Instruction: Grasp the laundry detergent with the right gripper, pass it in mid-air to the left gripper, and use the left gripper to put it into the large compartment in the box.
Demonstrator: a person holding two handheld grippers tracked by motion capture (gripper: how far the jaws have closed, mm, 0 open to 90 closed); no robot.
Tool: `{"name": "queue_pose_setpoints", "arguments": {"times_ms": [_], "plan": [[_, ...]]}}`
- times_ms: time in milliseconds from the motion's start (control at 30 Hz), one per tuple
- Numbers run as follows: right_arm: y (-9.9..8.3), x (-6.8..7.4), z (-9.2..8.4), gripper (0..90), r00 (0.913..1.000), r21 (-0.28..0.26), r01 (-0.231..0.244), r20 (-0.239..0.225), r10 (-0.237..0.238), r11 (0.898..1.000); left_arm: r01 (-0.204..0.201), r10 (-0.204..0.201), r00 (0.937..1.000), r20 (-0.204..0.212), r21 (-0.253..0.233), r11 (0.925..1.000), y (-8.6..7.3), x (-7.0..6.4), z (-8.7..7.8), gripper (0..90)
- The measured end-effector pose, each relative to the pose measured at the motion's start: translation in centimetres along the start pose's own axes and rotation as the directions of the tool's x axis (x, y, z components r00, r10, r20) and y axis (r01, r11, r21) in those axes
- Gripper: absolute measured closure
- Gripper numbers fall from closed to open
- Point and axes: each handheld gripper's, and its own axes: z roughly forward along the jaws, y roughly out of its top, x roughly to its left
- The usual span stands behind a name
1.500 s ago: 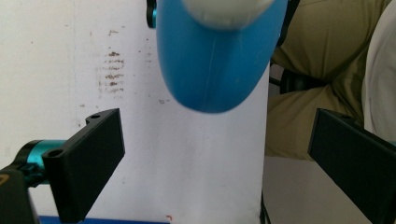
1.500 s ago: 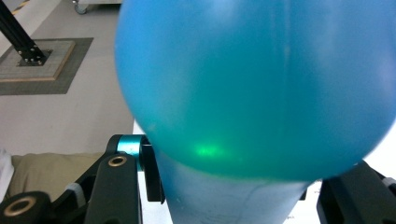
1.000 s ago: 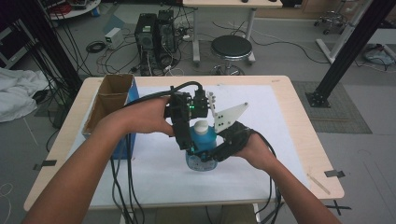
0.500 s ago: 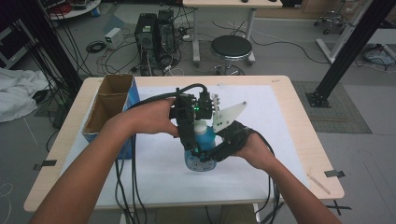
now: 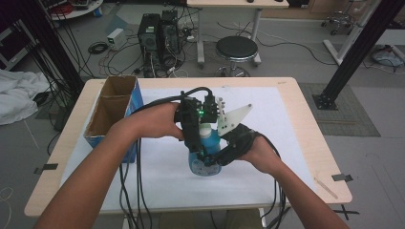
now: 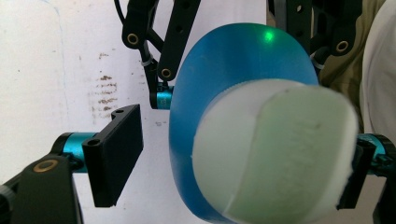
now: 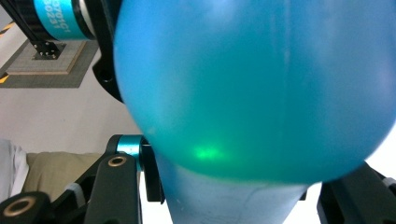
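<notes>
Two grippers apparently hugging bottle

Both forearms in from bottom of high view, converging mid-table. Left hand grips left gripper, pointed steeply down, jaws apart with gap at near pad in left gripper view. Right hand holds right gripper low, aimed leftward, jaws closed against blue bottle base. Grippers nearly touching.

Open cardboard box (table's left edge), black stool, computer towers
</notes>
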Motion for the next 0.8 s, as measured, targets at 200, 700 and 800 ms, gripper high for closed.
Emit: {"name": "queue_pose_setpoints", "arguments": {"times_ms": [200, 700, 800], "plan": [[0.01, 0.04, 0.01, 45.2, 1.0000, 0.001, 0.002, 0.000, -0.002, 1.000, -0.007, 0.007, 1.0000, 0.004, -0.004, 1.0000, 0.09, -0.11, 0.02, 20.5], [0.01, 0.09, 0.10, 45.2, 1.0000, 0.003, 0.001, -0.002, -0.001, 1.000, -0.024, 0.024, 0.9995, 0.021, -0.005, 0.9997, 0.23, -0.32, 0.26, 28.4], [0.01, 0.15, 0.11, 45.2, 1.0000, 0.009, -0.001, -0.005, 0.001, 1.000, -0.030, 0.030, 0.9993, 0.023, -0.004, 0.9995, 0.28, -0.35, 0.29, 30.1]]}}
